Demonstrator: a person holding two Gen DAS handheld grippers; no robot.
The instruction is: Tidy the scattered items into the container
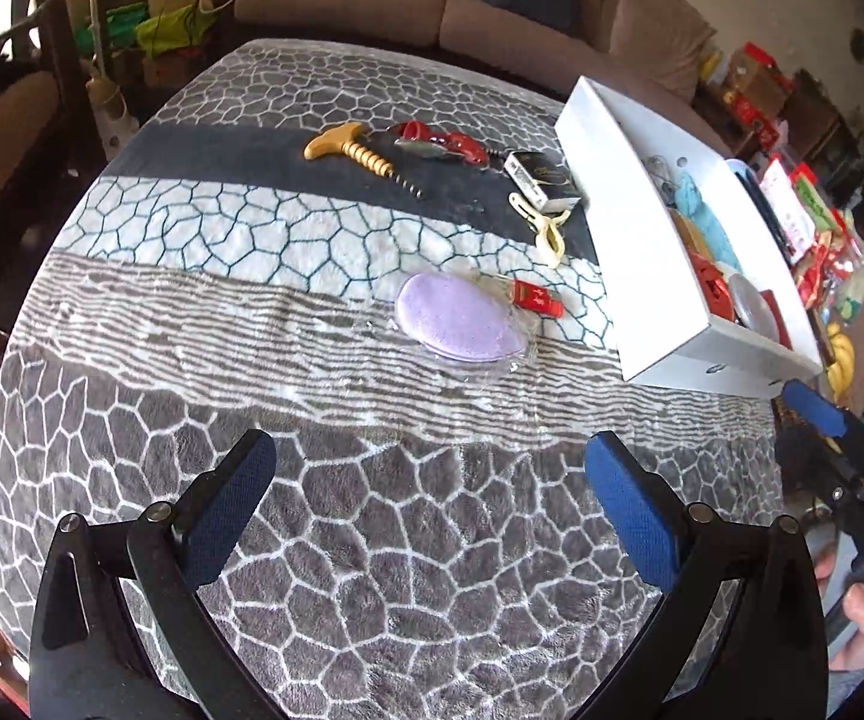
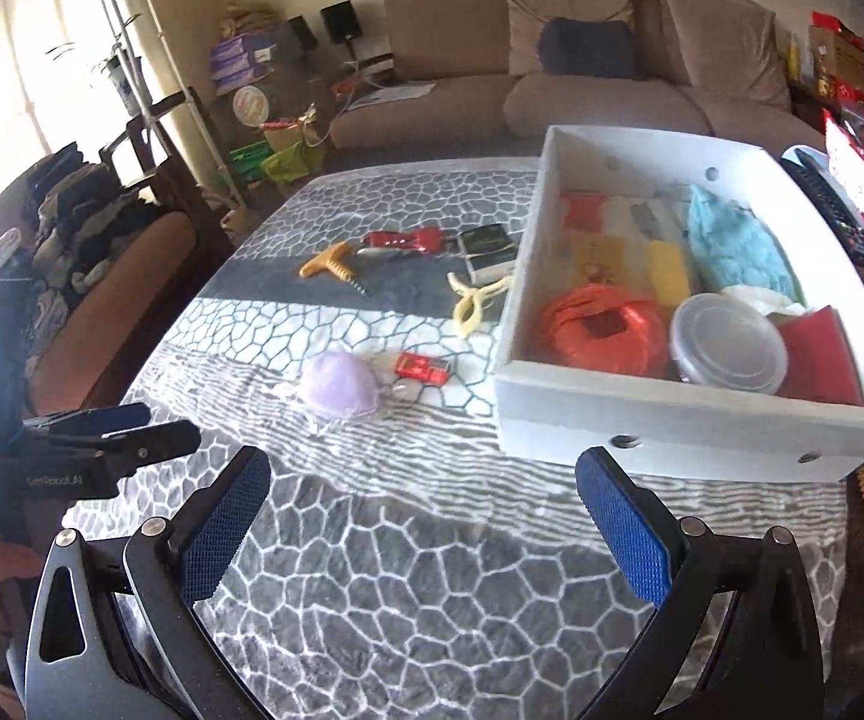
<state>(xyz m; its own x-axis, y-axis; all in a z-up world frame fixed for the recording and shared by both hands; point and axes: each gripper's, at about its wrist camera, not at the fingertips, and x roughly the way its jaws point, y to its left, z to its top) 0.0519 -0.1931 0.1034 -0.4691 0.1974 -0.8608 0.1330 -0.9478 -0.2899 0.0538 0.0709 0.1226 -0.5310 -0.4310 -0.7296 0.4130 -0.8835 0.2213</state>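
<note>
A white box point(image 1: 666, 360) point(image 2: 660, 420) sits at the table's right, holding several items. Scattered left of it lie a purple pad in clear wrap point(image 1: 459, 318) point(image 2: 339, 387), a small red packet point(image 1: 537, 298) point(image 2: 423, 367), a cream hair clip point(image 1: 543, 228) point(image 2: 474, 300), a dark card box point(image 1: 543, 178) point(image 2: 488, 252), a red tool point(image 1: 444, 142) point(image 2: 405, 241) and a wooden corkscrew point(image 1: 354, 153) point(image 2: 336, 261). My left gripper point(image 1: 432, 501) is open and empty above the near blanket. My right gripper point(image 2: 423, 516) is open and empty, near the white box's front wall.
A grey patterned blanket point(image 1: 372, 540) point(image 2: 432, 570) covers the table. A brown sofa point(image 2: 582, 78) stands behind. Clutter and packets point(image 1: 804, 228) lie right of the box. A chair with clothes point(image 2: 84, 222) stands at the left.
</note>
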